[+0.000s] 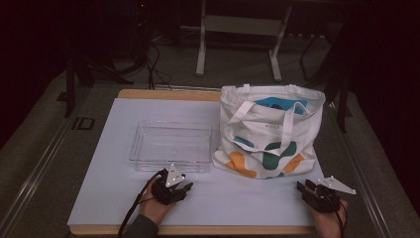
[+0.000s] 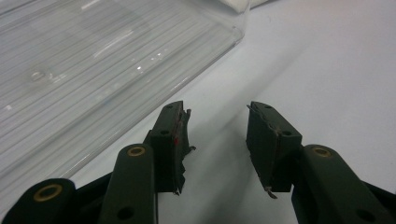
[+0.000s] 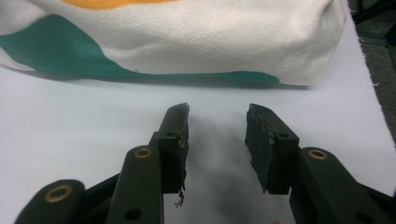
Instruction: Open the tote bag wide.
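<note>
Front counter strip [image 1: 237, 201]: free | ahead-left: clear tray [image 1: 171, 145] | ahead-right: tote bag [image 1: 270, 131] | tray–bag gap: narrow

Both grippers low at near edge of table [image 1: 99, 198], well apart, jaws parted, nothing between fingers.

L gripper [image 1: 179, 186]: tray [image 1: 171, 145] just ahead of fingertips and off to their left; in left gripper view tray [image 2: 93, 65] lies ahead-left of left finger [image 2: 172, 135], its near corner ahead of the gap, not touching. Bare tabletop under and between fingers.

R gripper [image 1: 306, 188]: tote bag [image 1: 270, 131] ahead of fingertips, near but apart; in right gripper view bag [image 3: 196, 37] stands across full width beyond both fingers [image 3: 173, 135], base on tabletop.

Bag right of tray, sides just beside each other. Tray flat on table; bag upright, mouth up. Something inside bag near top, can't tell what.
</note>
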Available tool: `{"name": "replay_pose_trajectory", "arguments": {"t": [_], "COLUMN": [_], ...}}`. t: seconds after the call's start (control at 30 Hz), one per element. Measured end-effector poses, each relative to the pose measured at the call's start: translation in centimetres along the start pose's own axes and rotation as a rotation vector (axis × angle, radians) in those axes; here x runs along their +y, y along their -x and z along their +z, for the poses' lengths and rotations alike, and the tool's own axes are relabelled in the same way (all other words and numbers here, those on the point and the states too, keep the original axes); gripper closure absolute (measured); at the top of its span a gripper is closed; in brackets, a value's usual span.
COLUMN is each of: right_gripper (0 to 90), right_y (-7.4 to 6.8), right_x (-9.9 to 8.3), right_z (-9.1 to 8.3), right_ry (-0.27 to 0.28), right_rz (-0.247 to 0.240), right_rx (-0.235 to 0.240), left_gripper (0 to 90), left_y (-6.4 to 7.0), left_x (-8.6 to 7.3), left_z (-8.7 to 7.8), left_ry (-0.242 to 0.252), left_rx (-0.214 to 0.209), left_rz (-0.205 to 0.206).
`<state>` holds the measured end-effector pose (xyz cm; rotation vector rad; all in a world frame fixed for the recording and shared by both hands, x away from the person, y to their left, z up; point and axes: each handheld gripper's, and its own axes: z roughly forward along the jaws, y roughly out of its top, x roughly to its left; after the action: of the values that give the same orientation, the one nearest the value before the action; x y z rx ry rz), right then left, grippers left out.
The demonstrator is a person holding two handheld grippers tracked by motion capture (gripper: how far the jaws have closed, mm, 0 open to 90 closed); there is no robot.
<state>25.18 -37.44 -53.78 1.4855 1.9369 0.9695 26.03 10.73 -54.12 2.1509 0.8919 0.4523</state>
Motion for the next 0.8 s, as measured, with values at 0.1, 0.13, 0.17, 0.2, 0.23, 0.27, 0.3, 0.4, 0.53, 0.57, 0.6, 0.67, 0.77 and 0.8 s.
{"name": "replay_pose_trajectory", "arguments": {"t": [0.1, 0.13, 0.17, 0.2, 0.23, 0.27, 0.3, 0.4, 0.53, 0.57, 0.6, 0.67, 0.77, 0.8], "right_gripper": [63.1, 63.1, 63.7, 64.2, 64.2, 64.1, 64.5, 65.1, 65.0, 65.0, 65.0, 65.0, 64.0, 62.1], "right_y": [-0.3, -0.3, -0.4, -0.5, -0.5, -0.6, -0.6, -0.7, -0.8, -0.9, -0.9, -1.0, -1.1, -1.2], "right_x": [0.3, 0.3, 0.4, 0.5, 0.5, 0.6, 0.6, 0.8, 0.9, 0.9, 1.0, 1.1, 1.5, 1.7], "right_z": [-0.3, -0.3, -0.4, -0.6, -0.6, -0.6, -0.6, -0.6, -0.6, -0.6, -0.6, -0.6, -0.7, -0.8], "right_ry": [0.016, 0.016, 0.021, 0.031, 0.031, 0.029, 0.029, 0.032, 0.033, 0.034, 0.034, 0.039, 0.039, 0.042], "right_rz": [-0.009, -0.009, -0.007, -0.008, -0.008, -0.009, -0.008, -0.014, -0.014, -0.010, -0.008, -0.004, -0.011, -0.009], "right_rx": [-0.003, -0.003, -0.004, -0.005, -0.005, -0.009, -0.005, -0.004, -0.002, -0.002, -0.001, 0.004, 0.002, 0.008], "left_gripper": [58.6, 58.6, 58.6, 58.6, 58.6, 58.9, 59.1, 59.6, 61.0, 61.0, 61.0, 60.9, 60.6, 60.3], "left_y": [0.0, -0.1, -0.1, -0.1, -0.1, -0.1, -0.1, -0.1, -0.1, 0.0, 0.0, 0.1, 0.2, 0.2], "left_x": [0.0, 0.0, 0.0, 0.0, 0.0, 0.0, 0.0, 0.0, 0.1, 0.1, 0.2, 0.3, 0.6, 0.7], "left_z": [0.0, 0.0, 0.0, 0.0, 0.0, 0.0, 0.0, 0.0, -0.1, -0.2, -0.3, -0.5, -0.8, -1.0], "left_ry": [-0.001, -0.002, 0.001, 0.002, 0.003, 0.004, 0.003, 0.004, 0.013, 0.015, 0.017, 0.025, 0.024, 0.026], "left_rx": [0.000, 0.000, 0.001, -0.001, 0.001, 0.002, 0.003, 0.006, 0.008, 0.012, 0.017, 0.018, 0.014, 0.015], "left_rz": [-0.001, -0.003, -0.006, -0.007, -0.007, -0.006, -0.006, -0.005, -0.003, 0.001, 0.007, 0.014, 0.028, 0.035]}}
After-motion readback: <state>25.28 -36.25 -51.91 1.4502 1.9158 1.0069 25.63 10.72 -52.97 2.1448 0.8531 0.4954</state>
